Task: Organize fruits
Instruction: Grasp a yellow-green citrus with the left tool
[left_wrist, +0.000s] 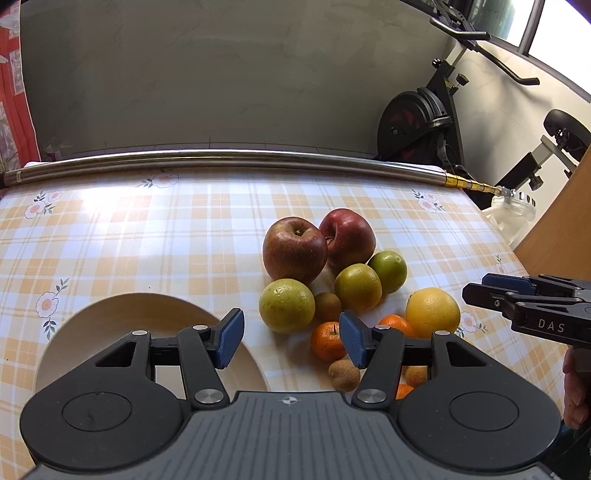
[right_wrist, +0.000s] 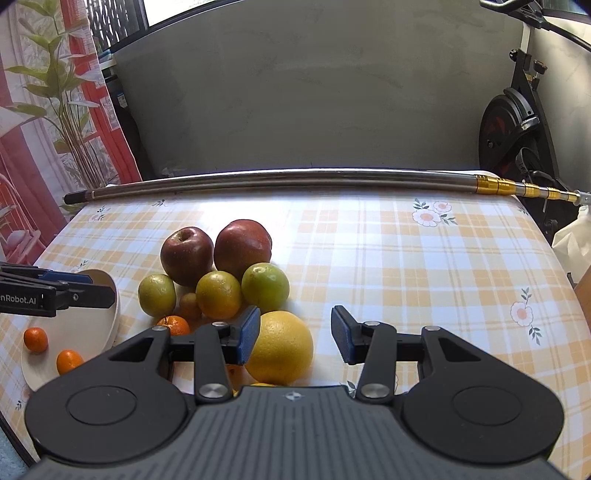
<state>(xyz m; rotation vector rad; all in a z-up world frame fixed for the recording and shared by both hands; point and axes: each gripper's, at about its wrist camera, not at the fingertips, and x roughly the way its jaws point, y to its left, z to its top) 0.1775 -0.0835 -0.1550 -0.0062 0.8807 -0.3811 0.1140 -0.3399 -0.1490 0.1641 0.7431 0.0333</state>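
Tablecloth (left_wrist: 147, 229); tangerines (left_wrist: 404, 389) behind fingers (left_wrist: 354, 339)

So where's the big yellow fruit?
In the right wrist view the big yellow fruit sits on the tablecloth, beside the right gripper, its left finger nearly touching.

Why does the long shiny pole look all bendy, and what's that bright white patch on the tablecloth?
Left wrist view: the fisheye lens bows the metal pole, and sunlight glares on the tablecloth. Right wrist view: pole curved too, light softer.

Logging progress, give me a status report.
Left gripper and right gripper open, empty. Two tangerines in bowl. Fruit pile untouched.
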